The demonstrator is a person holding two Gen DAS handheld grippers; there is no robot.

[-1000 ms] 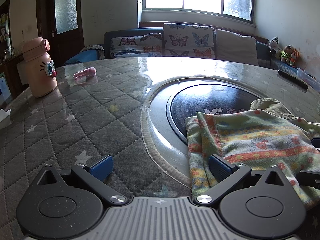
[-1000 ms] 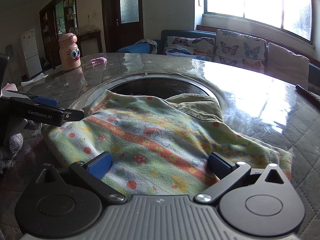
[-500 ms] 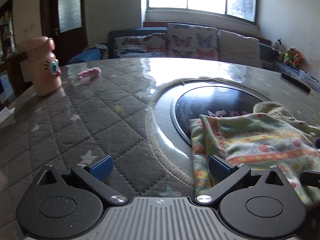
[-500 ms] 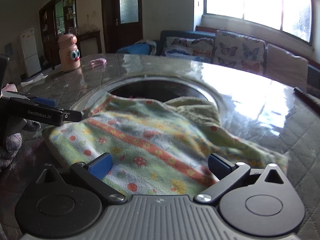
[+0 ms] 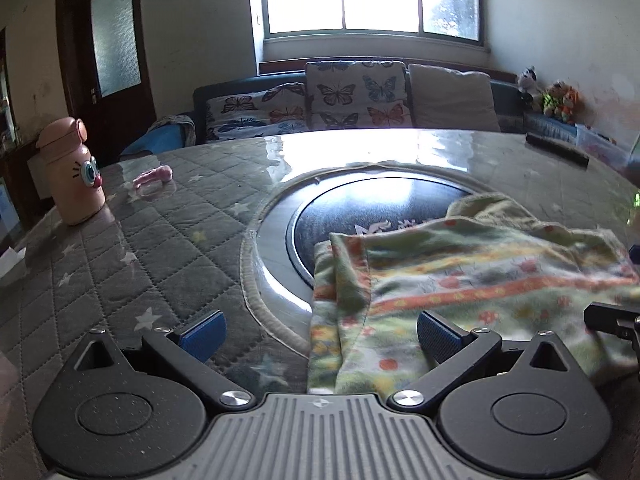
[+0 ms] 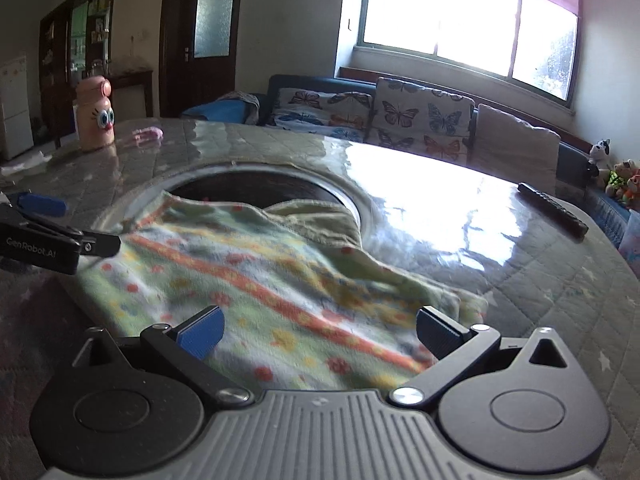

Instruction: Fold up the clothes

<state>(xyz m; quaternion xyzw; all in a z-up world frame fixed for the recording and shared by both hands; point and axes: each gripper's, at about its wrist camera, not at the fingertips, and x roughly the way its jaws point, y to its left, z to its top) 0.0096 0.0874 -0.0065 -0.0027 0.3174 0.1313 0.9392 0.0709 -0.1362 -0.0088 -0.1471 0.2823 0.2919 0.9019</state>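
Observation:
A folded green garment with orange stripes and flower print (image 5: 472,276) (image 6: 256,280) lies on the round table, partly over the dark glass centre disc (image 5: 384,208). My left gripper (image 5: 318,334) is open, its right finger over the garment's near left corner, its left finger over the quilted cover. My right gripper (image 6: 318,334) is open just above the garment's near edge, nothing held. The left gripper's fingers (image 6: 44,236) show at the left of the right wrist view. An olive inner layer (image 6: 316,216) sticks out at the far side.
A pink cartoon bottle (image 5: 72,172) (image 6: 95,114) stands far left, with a small pink object (image 5: 154,176) beside it. A black remote (image 6: 554,210) lies at the far right edge. Behind the table is a sofa with butterfly cushions (image 5: 352,96); white paper (image 5: 10,260) lies left.
Both grippers have lifted and pulled back slightly from the garment, still open. The views tilted up, showing more of the room. The garment stays in place.

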